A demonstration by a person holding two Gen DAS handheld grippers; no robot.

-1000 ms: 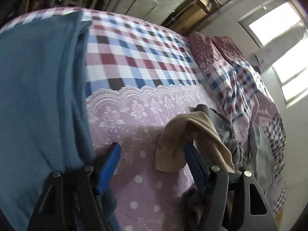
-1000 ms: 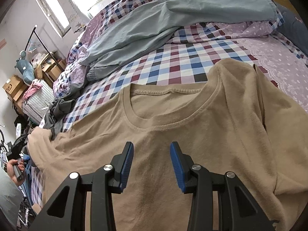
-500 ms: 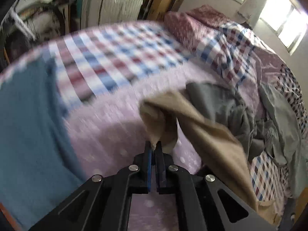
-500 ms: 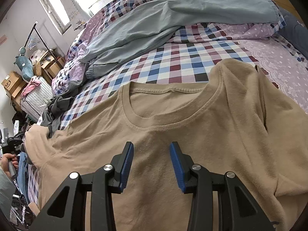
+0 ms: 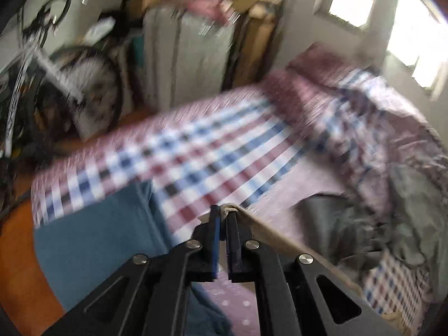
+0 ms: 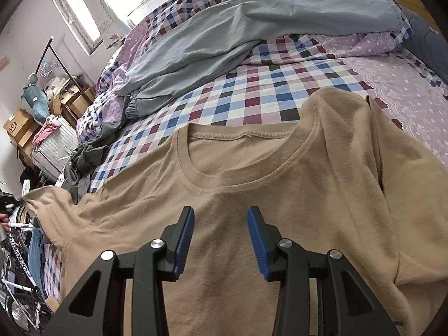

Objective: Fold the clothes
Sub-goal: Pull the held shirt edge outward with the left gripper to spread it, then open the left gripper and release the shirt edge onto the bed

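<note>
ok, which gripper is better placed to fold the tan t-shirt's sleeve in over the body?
Left. The left gripper is already shut on the sleeve edge of the tan cotton t-shirt, pulled taut. The right gripper hovers open over the chest, holding nothing; it could likely pin the body.

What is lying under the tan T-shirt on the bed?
Under the tan T-shirt lies the checked bedsheet, showing past its collar, with a lilac lace-patterned part beside the shoulder. Anything beneath the shirt's middle is covered.

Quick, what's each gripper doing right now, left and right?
Left gripper: shut on the sleeve edge of the tan T-shirt.
Right gripper: open, holding nothing, above the shirt's chest.
</note>
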